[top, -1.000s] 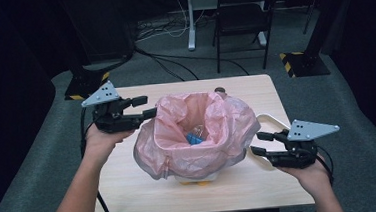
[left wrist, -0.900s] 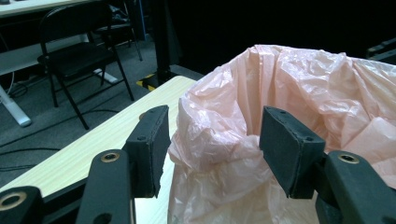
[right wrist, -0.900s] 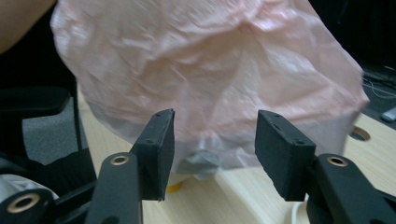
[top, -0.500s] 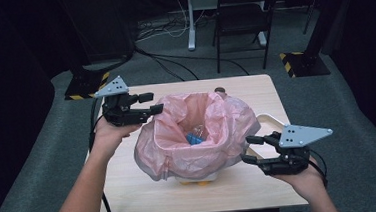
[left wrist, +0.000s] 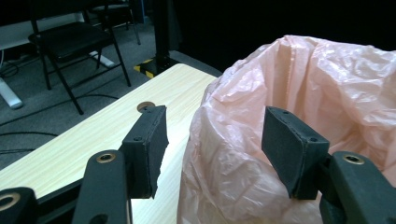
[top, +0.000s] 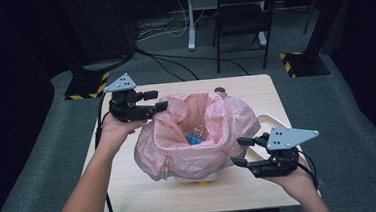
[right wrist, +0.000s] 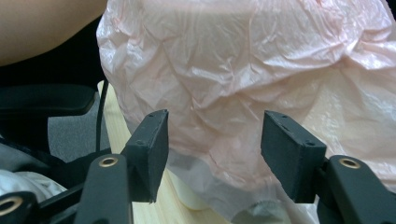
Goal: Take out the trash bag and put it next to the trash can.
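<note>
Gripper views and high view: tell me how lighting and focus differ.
High view: table and pink bag lit, surroundings dark, slightly soft. Left gripper view: fingers a little soft, bag bright. Right gripper view: bag wrinkles sharp, dim lower left.

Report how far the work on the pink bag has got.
Done: the pink bag lines the bin, its rim folded outward. In hand: the left gripper and right gripper, jaws apart, flank the rim; the right's have just been opening. Left: gripping the rim.
</note>
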### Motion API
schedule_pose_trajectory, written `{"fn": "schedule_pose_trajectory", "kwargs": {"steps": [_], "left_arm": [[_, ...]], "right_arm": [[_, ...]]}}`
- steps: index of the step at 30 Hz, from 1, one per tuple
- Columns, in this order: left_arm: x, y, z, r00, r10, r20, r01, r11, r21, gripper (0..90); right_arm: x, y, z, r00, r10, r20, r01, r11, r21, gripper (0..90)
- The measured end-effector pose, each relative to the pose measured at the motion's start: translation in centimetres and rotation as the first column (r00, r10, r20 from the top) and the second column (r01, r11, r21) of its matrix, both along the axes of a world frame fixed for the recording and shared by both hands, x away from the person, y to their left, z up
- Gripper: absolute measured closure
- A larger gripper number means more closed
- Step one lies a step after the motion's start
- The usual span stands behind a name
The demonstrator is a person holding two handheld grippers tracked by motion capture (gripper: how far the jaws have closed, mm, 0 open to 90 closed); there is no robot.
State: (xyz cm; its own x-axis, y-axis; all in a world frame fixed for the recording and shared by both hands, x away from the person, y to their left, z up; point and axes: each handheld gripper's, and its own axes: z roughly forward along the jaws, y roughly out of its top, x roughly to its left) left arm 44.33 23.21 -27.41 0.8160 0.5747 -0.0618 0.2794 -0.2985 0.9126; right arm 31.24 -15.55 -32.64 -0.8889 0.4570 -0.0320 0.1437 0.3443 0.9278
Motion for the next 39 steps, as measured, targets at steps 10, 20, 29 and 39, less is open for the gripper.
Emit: {"fn": "schedule_pose_trajectory", "kwargs": {"steps": [10, 20, 29, 39], "left_arm": [[0.7, -0.8, -0.1, 0.9999, -0.006, -0.014, 0.007, 0.9998, 0.018, 45.8], [1.0, -1.1, 0.0, 0.9997, -0.017, -0.018, 0.018, 0.9987, 0.048, 58.1], [0.7, -1.8, 0.6, 0.9996, -0.026, 0.014, 0.025, 0.9956, 0.090, 72.2], [0.8, -1.9, 1.0, 0.9994, -0.027, 0.021, 0.025, 0.9951, 0.095, 80.9]], "right_arm": [[0.3, 1.0, 0.3, 0.9990, -0.037, 0.024, 0.037, 0.999, 0.005, 38.6], [0.7, 1.8, 0.7, 0.9987, -0.036, 0.036, 0.035, 0.999, 0.010, 40.2], [0.5, 1.9, 1.1, 0.9987, 0.001, 0.052, -0.002, 1.000, 0.020, 59.7], [0.5, 1.4, 1.3, 0.9978, 0.015, 0.065, -0.016, 1.000, 0.018, 80.3]]}}
